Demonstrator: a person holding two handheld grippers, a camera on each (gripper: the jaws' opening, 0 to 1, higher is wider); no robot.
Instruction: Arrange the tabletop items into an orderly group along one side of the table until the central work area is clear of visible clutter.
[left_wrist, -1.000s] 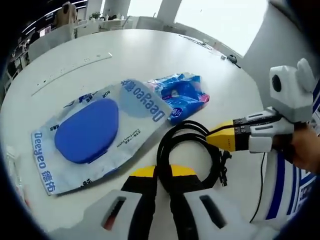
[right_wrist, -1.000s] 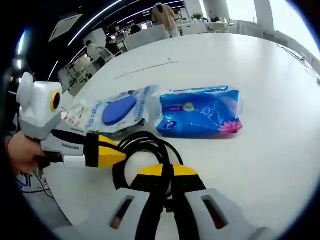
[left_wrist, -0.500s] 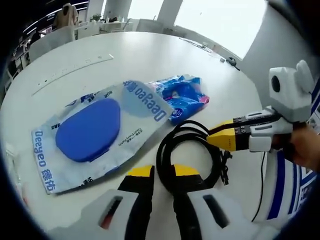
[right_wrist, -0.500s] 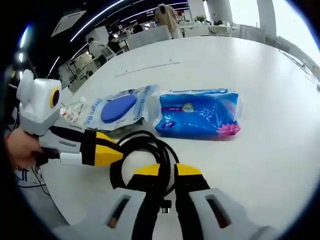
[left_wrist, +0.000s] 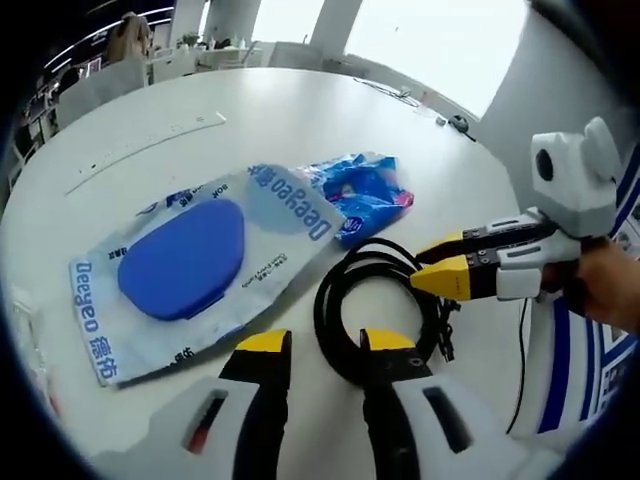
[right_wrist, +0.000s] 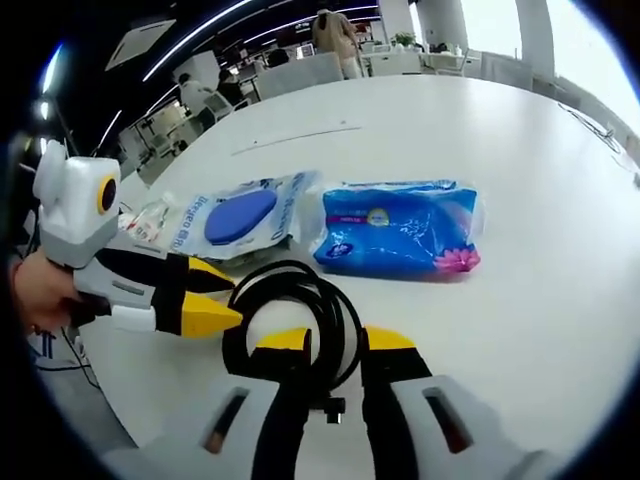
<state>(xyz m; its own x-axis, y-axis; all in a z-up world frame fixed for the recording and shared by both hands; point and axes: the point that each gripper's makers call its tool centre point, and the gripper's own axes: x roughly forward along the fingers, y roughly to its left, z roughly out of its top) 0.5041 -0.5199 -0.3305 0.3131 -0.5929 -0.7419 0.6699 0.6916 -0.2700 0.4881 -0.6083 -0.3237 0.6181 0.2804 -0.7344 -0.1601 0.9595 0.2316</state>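
1. Tabletop (left_wrist: 300, 110) (right_wrist: 560, 300): white and round. I see it from both grippers, with an office of desks and chairs behind it.
2. Black cable coil (left_wrist: 375, 305) (right_wrist: 290, 315): lies flat on the tabletop between my two grippers, at the near edge in both views.
3. Wet-wipe pack (left_wrist: 195, 265) (right_wrist: 235, 220): a pale flat pouch with a blue oval lid, printed "Deeyeo". It lies flat just beside the coil; in the left gripper view one corner overlaps the blue packet.
4. Blue packet (left_wrist: 365, 190) (right_wrist: 400, 228): a soft plastic pack with a pink flower print. It lies flat beside the wet-wipe pack, just beyond the coil in the right gripper view.
5. Left gripper (left_wrist: 325, 345) (right_wrist: 225, 300): my jaws are parted, yellow tips straddling the near arc of the coil without pinching it. In the right gripper view it comes in from the left, held by a hand (right_wrist: 40, 295), its tips spread at the coil's edge.
6. Right gripper (right_wrist: 335, 340) (left_wrist: 430, 265): jaws released, with the coil's near arc in the gap between them. In the left gripper view it enters from the right, tips slightly apart and touching the coil's rim.
7. Thin black cord (left_wrist: 522, 370): hangs off the tabletop edge below the right gripper.
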